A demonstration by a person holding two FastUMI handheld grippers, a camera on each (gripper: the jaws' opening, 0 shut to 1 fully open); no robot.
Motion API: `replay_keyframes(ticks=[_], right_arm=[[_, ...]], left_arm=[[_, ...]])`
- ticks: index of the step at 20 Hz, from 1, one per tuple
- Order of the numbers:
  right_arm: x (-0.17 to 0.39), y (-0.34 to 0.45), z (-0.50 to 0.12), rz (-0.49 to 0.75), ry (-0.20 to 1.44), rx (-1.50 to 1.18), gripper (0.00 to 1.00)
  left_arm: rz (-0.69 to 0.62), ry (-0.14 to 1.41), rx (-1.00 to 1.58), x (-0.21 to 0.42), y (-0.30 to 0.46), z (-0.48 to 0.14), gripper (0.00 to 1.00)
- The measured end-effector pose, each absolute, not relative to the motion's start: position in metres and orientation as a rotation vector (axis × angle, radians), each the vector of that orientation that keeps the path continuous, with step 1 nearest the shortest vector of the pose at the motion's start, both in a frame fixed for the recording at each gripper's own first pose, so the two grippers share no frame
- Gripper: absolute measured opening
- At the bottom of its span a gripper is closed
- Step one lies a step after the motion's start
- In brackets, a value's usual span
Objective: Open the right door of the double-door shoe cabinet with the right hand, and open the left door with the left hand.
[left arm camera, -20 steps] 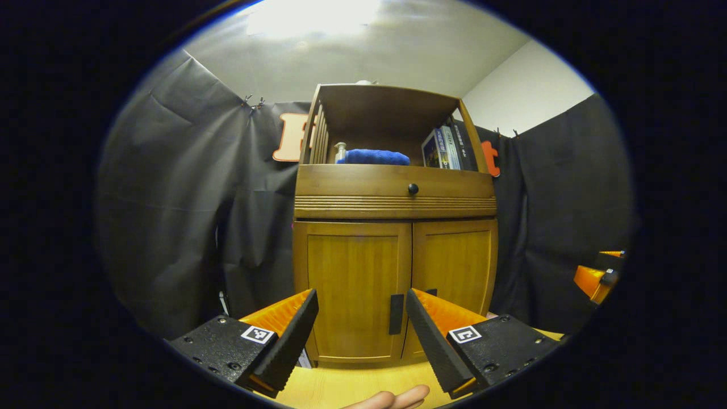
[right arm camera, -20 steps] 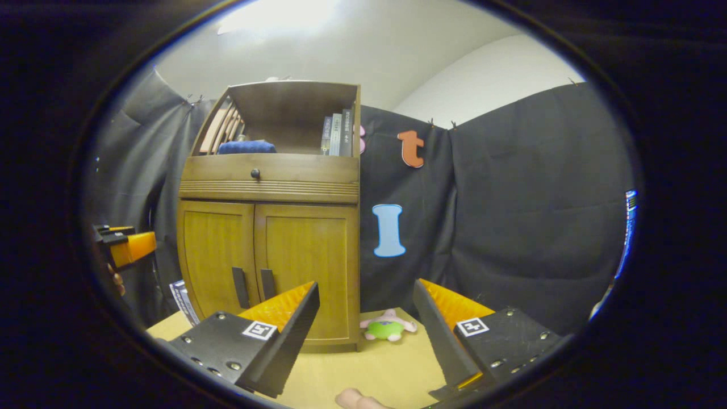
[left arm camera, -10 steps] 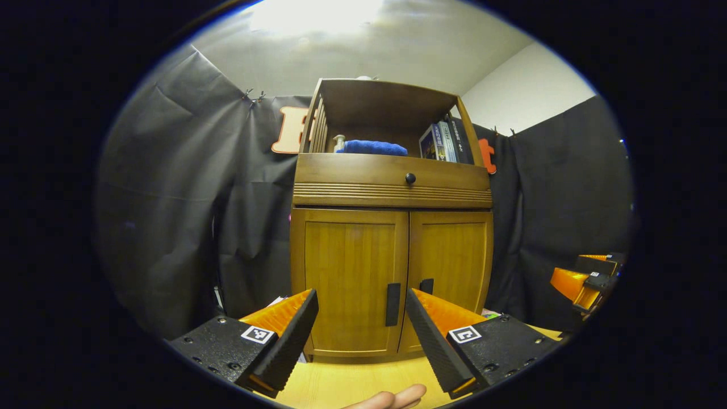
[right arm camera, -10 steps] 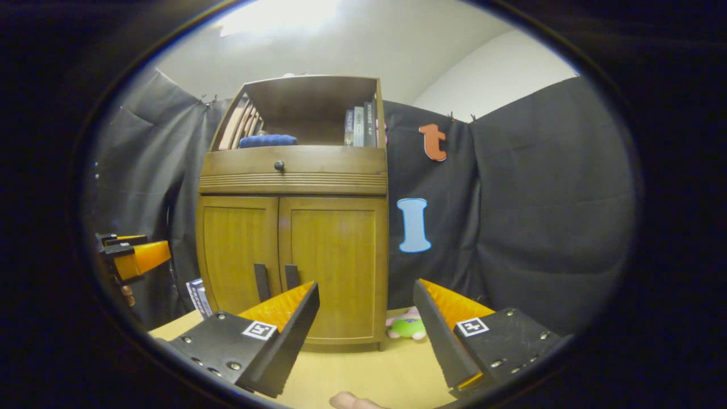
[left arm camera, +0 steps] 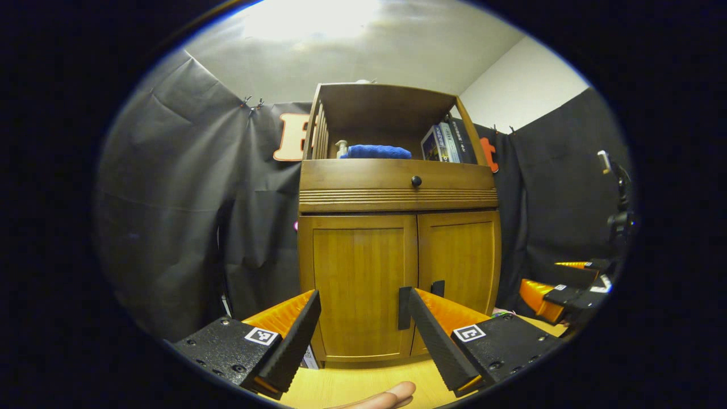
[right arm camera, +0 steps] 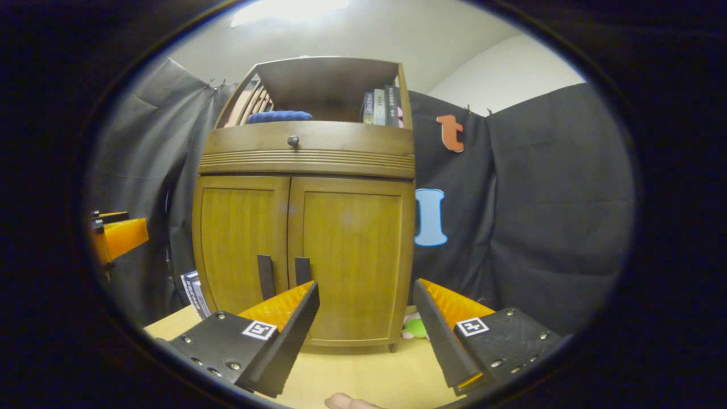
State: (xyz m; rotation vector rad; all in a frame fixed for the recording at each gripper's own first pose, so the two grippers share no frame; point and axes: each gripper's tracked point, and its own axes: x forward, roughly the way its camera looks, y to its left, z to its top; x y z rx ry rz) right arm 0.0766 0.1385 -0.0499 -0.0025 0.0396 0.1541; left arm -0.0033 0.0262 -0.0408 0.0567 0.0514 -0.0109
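The wooden shoe cabinet (left arm camera: 397, 193) stands on the table with both doors closed. Its left door (left arm camera: 363, 278) and right door (left arm camera: 461, 255) carry dark upright handles (left arm camera: 404, 308) at the middle seam. My left gripper (left arm camera: 362, 298) is open, a short way in front of the left door and touching nothing. My right gripper (right arm camera: 366, 289) is open too, facing the right door (right arm camera: 355, 244), with the right door's handle (right arm camera: 302, 271) just above its left finger. The right gripper (left arm camera: 559, 295) sits far right in the left gripper view. The left gripper (right arm camera: 116, 238) is at the left edge of the right gripper view.
The open shelf on top holds a blue towel (left arm camera: 375, 151) and books (left arm camera: 446, 145), above a drawer with a round knob (left arm camera: 416, 181). A green plush toy (right arm camera: 417, 328) lies by the cabinet's right foot on the wooden table (right arm camera: 369, 375). A booklet (right arm camera: 193, 289) leans at its left.
The right gripper has come nearer and turned so the cabinet sits centred and larger in its view. The left gripper shifted slightly. Both doors stayed closed.
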Motion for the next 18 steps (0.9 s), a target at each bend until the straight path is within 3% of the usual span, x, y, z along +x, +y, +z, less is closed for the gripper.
replay_keyframes(ticks=[3, 14, 16, 17, 18], right_arm=[[0.106, 0.162, -0.066, 0.162, 0.076, -0.031, 1.00], [0.206, 0.263, -0.141, 0.276, 0.202, -0.028, 0.99], [0.221, 0.272, -0.148, 0.273, 0.210, -0.001, 0.96], [0.226, 0.274, -0.153, 0.257, 0.217, 0.009, 0.99], [0.236, 0.271, -0.156, 0.225, 0.222, 0.017, 0.95]], left_arm=[[0.012, 0.058, 0.011, 0.002, 0.040, -0.038, 0.99], [0.037, 0.068, -0.022, 0.011, 0.071, -0.058, 0.97], [0.018, 0.077, -0.036, 0.016, 0.072, -0.065, 0.98], [0.012, 0.081, -0.040, 0.020, 0.075, -0.069, 0.98], [0.006, 0.087, -0.044, 0.025, 0.077, -0.073, 0.98]])
